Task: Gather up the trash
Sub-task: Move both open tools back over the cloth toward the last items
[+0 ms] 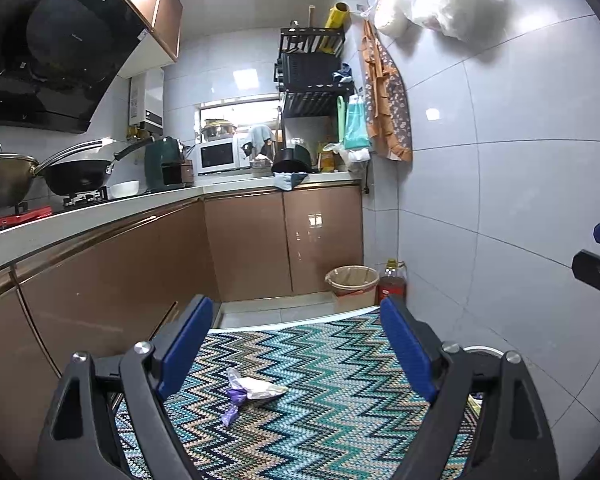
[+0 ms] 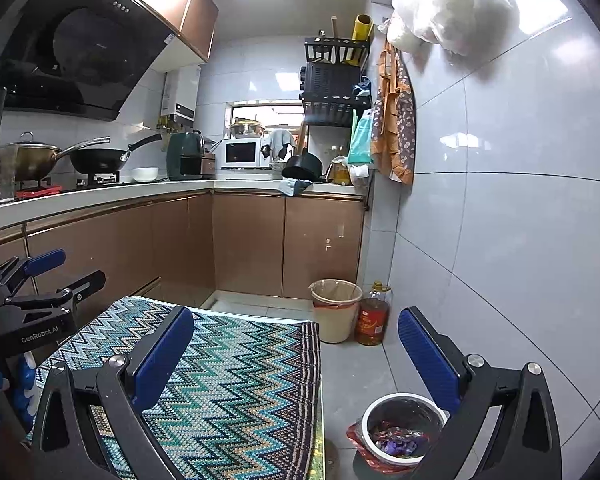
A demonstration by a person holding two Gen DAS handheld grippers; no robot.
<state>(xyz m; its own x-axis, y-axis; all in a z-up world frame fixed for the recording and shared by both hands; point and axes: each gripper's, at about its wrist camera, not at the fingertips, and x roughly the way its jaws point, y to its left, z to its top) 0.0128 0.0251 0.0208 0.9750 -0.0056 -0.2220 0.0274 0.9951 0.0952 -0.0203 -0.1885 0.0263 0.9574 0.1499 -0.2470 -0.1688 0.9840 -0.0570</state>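
I hold left gripper (image 1: 296,344) fingers spread wide above the wrapper scraps (image 1: 250,392) on the rug (image 1: 332,400), right gripper (image 2: 296,356) likewise released beside the bin (image 2: 404,428) for drop-off.

Gaping left tongs (image 1: 296,344) above wrapper (image 1: 248,392)

Zigzag-patterned mat (image 1: 320,392) showing teal, navy, white and tan bands; crumpled wrapper (image 1: 248,392) lying on it, displaying purple and silvery white. Gripper pads (image 2: 164,356) appearing blue on black frames. Small bin (image 2: 400,428) showing a white rim and red liner holding purple scraps; taller bin (image 2: 336,312) appearing beige. Cabinets (image 1: 252,236) reflecting glossy brown; wall tiles (image 2: 500,240) gleaming white.
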